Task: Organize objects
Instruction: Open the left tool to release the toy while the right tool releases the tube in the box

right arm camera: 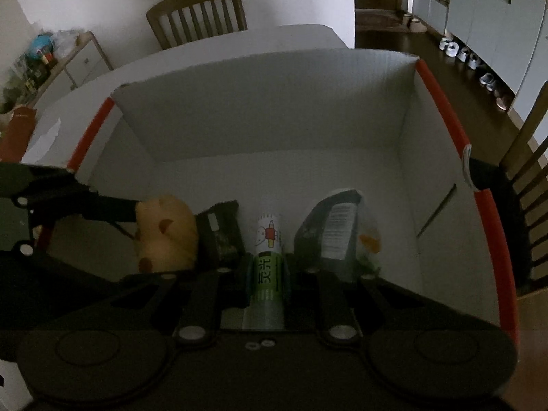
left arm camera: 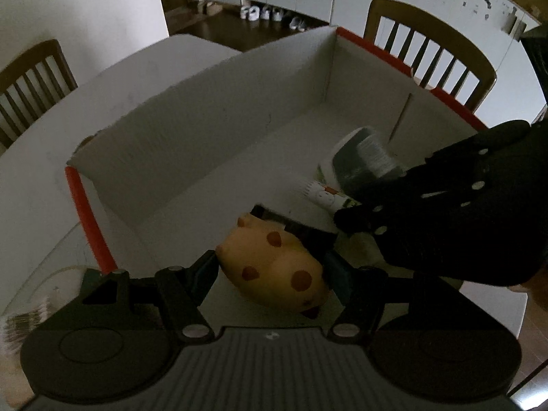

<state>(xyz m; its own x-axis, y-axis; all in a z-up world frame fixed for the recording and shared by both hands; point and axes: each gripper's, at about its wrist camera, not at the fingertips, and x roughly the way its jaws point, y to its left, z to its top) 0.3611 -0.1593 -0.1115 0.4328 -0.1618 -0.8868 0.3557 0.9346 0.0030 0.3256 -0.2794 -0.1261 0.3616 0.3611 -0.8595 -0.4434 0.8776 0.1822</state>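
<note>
My left gripper (left arm camera: pixel 272 274) is shut on a yellow toy with brown spots (left arm camera: pixel 274 267), low inside a white cardboard box with red edges (left arm camera: pixel 191 120). In the right wrist view the toy (right arm camera: pixel 164 233) hangs at the left, with a left finger (right arm camera: pixel 109 207) on it. My right gripper (right arm camera: pixel 269 274) is shut on a green and white glue stick (right arm camera: pixel 269 239), also low in the box (right arm camera: pixel 274 102). From the left wrist, the glue stick (left arm camera: pixel 325 197) pokes out of the black right gripper (left arm camera: pixel 346 221).
A black packet (right arm camera: pixel 221 233) lies on the box floor between toy and glue stick. A grey packet (right arm camera: pixel 335 233) leans near the right wall. The box sits on a white table (left arm camera: pixel 41 157). Wooden chairs (left arm camera: pixel 428 54) (right arm camera: pixel 198 13) stand around it.
</note>
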